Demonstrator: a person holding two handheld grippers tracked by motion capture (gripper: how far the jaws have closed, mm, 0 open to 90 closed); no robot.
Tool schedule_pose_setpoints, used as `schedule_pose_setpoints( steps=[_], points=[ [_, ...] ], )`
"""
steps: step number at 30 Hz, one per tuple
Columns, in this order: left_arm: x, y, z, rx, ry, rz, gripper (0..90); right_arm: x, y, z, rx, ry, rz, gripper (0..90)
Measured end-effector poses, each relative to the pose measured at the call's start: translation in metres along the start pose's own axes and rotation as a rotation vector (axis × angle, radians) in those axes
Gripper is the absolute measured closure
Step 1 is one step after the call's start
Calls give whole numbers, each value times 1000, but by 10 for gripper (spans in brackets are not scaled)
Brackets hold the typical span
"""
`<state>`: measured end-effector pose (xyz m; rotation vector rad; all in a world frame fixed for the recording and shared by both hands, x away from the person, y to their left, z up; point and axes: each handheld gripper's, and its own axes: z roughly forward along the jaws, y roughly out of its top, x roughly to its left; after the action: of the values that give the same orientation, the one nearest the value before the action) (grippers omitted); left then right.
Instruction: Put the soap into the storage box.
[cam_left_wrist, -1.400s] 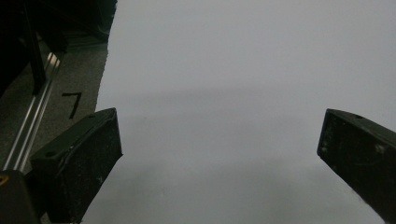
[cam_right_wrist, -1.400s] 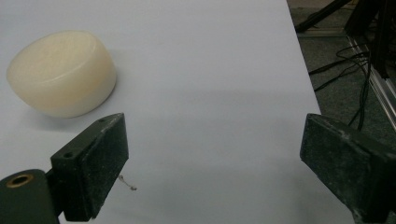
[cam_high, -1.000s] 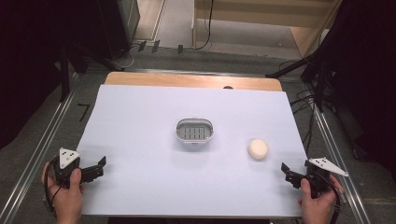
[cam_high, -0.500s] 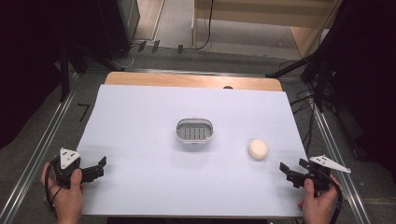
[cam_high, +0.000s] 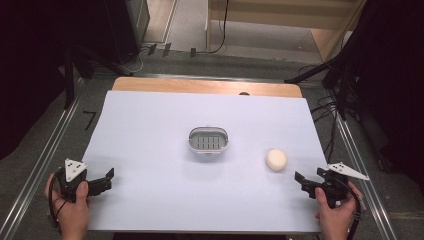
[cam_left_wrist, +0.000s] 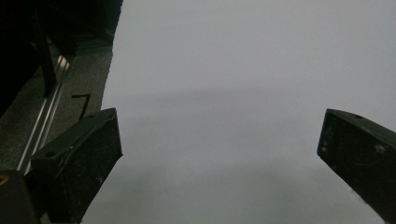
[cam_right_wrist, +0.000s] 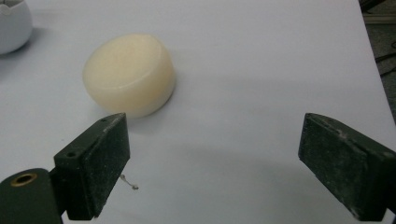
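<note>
Two hand-held grippers rest low on the counter (cam_high: 150, 125): the right hand-held gripper (cam_right_wrist: 212, 158), jaws opening and empty, faces a cream soap (cam_right_wrist: 129, 74) just ahead; the left hand-held gripper (cam_left_wrist: 219, 154) gapes, released.

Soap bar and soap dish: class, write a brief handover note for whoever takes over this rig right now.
Left hand-held gripper: open, nothing between its jaws, over the table's near left corner.
Right hand-held gripper: jaws opening, nothing between them, just short of the soap bar.
Soap bar lies flat on the table, right of the soap dish, apart from it. The dish sits mid-table with nothing in it.
Done: nothing yet.
Left, probably: grasp the soap and set it in the dish.
</note>
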<state>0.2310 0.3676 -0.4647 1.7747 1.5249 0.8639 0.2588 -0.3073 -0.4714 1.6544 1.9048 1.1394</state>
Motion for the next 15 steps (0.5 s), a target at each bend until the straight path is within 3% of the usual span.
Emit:
schedule_pose_setpoints(
  steps=[11,15],
  points=[
    [0,0,0,-5,-1,1,3,18,17,4,4,18,-12,85],
    [0,0,0,-4,-2,1,3,29,22,10,14,11,-35,32]
  ],
)
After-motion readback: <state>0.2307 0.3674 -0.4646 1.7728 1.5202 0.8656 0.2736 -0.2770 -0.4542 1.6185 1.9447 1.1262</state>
